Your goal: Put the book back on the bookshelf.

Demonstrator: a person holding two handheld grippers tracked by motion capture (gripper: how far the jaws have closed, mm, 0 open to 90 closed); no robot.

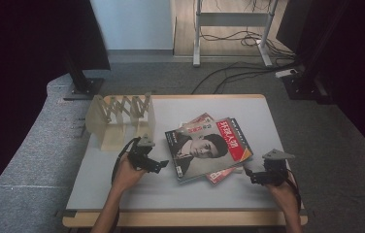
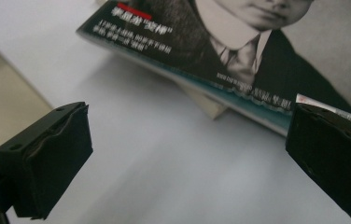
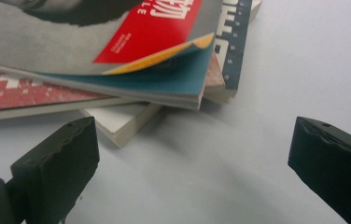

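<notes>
Approach step. Magazines (image 1: 208,148) stacked askew mid-table, toward the front edge. Left gripper (image 1: 157,165) and right gripper (image 1: 251,175) flank the stack, both released, empty. Next: likely close in on the top magazine's edge.

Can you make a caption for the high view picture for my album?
Two open claws, left claw and right claw, flank a stack of magazines on the table.
</notes>
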